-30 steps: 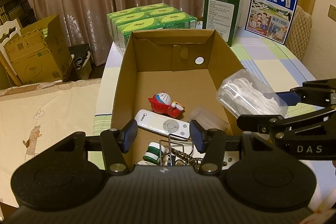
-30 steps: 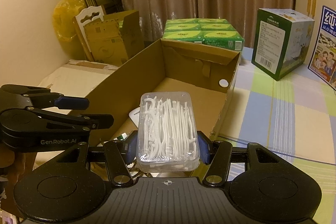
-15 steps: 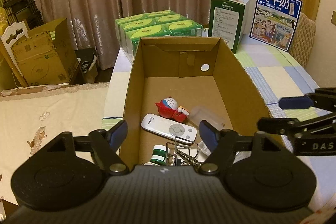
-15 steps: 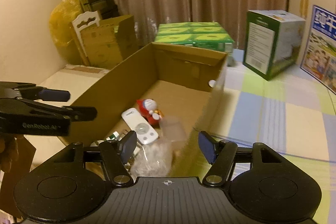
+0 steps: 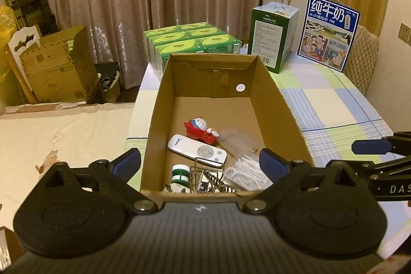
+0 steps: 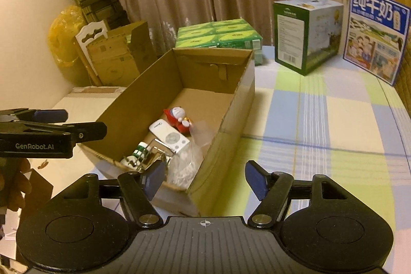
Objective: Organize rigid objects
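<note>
Both my sets of jaws have just been opening and hold nothing: left gripper (image 5: 199, 163) spread wide, right gripper (image 6: 204, 179) parted. The floss-pick case (image 5: 246, 173) now lies in the cardboard box (image 5: 159, 104), at its near end beside the white remote (image 5: 197, 150), at the worktop's left edge. My right gripper hangs over the box's near corner; dropping there could clip the wall and shove the box off that edge.
</note>
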Demonstrator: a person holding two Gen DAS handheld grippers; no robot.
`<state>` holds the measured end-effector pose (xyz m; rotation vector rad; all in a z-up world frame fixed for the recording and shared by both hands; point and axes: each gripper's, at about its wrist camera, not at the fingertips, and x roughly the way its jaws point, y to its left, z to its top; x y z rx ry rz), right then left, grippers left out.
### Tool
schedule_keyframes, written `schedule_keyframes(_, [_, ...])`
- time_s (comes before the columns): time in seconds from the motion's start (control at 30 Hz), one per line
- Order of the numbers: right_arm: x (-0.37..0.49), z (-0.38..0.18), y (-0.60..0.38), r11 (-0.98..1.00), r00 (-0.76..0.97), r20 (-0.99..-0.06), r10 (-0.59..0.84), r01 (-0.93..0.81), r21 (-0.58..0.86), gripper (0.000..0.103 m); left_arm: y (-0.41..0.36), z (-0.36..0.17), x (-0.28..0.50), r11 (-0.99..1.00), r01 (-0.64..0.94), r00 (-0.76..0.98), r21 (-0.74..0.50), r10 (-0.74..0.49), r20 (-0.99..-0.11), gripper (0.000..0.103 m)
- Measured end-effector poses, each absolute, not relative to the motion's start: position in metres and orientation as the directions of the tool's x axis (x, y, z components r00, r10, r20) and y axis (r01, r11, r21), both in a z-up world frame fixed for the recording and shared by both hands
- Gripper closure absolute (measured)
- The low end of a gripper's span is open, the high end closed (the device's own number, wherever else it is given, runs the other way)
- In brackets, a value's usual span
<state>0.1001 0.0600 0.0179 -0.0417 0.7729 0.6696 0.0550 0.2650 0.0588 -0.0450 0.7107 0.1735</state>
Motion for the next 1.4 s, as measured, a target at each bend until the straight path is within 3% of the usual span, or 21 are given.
schedule_keyframes(0.13, [0.086,0.021,0.051,0.803,0.521,-0.661,0.54,-0.554,0.219,0.034,0.255,0.064,0.04,0.986,-0.165,0.742,0.012,0.132,-0.657,0.001])
schedule_keyframes(1.4, [0.048,0.026,0.027,0.83,0.53,-0.677,0.511,-0.508,0.229,0.032,0.228,0.06,-0.002,0.985,-0.17,0.693,0.008,0.125,-0.71,0.001])
